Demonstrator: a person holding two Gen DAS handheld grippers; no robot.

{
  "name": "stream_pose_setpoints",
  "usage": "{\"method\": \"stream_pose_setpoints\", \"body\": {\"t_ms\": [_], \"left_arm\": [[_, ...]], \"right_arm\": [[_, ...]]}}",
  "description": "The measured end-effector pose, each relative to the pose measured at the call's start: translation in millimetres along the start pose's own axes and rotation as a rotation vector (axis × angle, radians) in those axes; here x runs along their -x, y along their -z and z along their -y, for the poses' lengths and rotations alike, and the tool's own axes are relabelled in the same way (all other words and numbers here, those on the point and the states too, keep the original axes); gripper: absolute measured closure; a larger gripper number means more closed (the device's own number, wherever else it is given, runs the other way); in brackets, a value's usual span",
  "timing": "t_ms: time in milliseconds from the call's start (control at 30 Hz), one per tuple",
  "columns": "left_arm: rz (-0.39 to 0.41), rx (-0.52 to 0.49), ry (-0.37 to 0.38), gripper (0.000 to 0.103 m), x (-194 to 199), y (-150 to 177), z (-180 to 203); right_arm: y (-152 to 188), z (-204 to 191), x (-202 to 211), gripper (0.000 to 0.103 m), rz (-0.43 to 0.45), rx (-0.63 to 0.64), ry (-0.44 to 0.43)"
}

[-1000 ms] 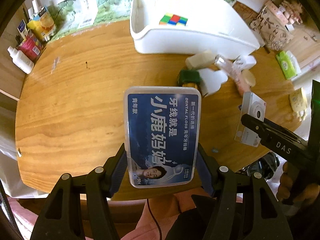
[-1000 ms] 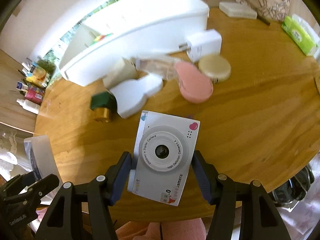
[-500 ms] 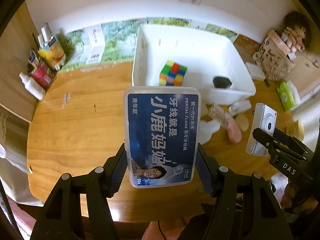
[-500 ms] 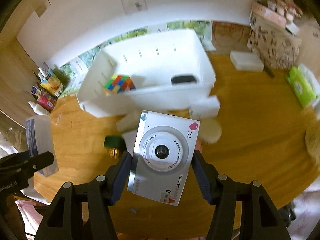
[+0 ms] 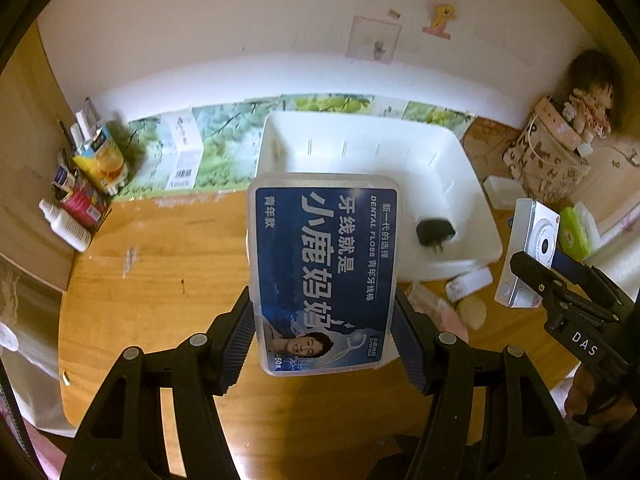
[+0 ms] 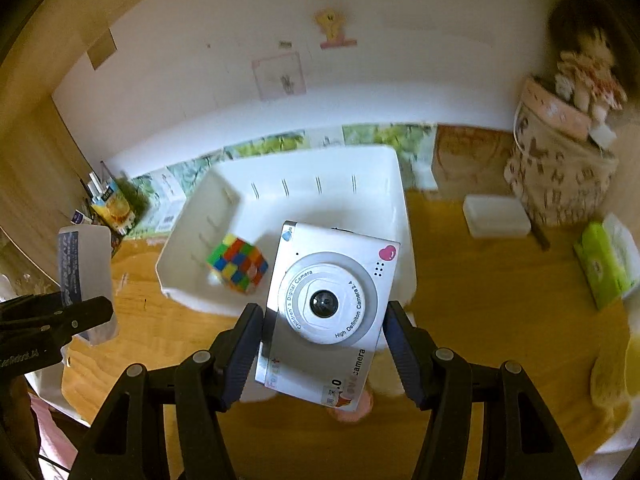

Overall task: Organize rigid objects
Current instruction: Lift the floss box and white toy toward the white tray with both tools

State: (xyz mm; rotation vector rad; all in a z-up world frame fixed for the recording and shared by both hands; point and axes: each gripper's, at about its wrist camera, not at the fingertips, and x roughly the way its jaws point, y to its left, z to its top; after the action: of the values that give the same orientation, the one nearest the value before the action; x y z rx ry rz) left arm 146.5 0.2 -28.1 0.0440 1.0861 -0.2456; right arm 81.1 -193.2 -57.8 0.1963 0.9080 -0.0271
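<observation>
My left gripper (image 5: 324,340) is shut on a clear dental floss box (image 5: 324,272) with a blue label, held above the wooden table (image 5: 152,280). My right gripper (image 6: 324,350) is shut on a white toy camera (image 6: 326,308) with a pink heart. Behind both stands a white bin (image 5: 460,184), seen also in the right wrist view (image 6: 312,184). A colourful puzzle cube (image 6: 238,264) and a black plug (image 5: 434,234) lie in the bin. Each gripper shows in the other's view: the camera (image 5: 532,252) at the right, the floss box (image 6: 82,268) at the left.
Bottles and cartons (image 5: 84,184) crowd the table's far left. A patterned bag with a doll (image 6: 560,168), a white lidded box (image 6: 496,216) and a green tissue pack (image 6: 604,264) sit at the right. Small white and pink items (image 5: 468,292) lie before the bin.
Both grippers have risen and tilted up with their loads. The bin's inside, the cube, the plug and the wall now show, where before I saw mostly the tabletop.
</observation>
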Motion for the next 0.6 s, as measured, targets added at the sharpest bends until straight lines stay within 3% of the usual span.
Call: {"method": "stream_pose_setpoints", "body": {"t_ms": [600], "left_arm": [[0.245, 0.029, -0.01, 0.036, -21.7, -23.7, 18.4]], "right_arm": [[-27.6, 8.1, -27.9, 0.041, 0.182, 0.114, -0.075]]}}
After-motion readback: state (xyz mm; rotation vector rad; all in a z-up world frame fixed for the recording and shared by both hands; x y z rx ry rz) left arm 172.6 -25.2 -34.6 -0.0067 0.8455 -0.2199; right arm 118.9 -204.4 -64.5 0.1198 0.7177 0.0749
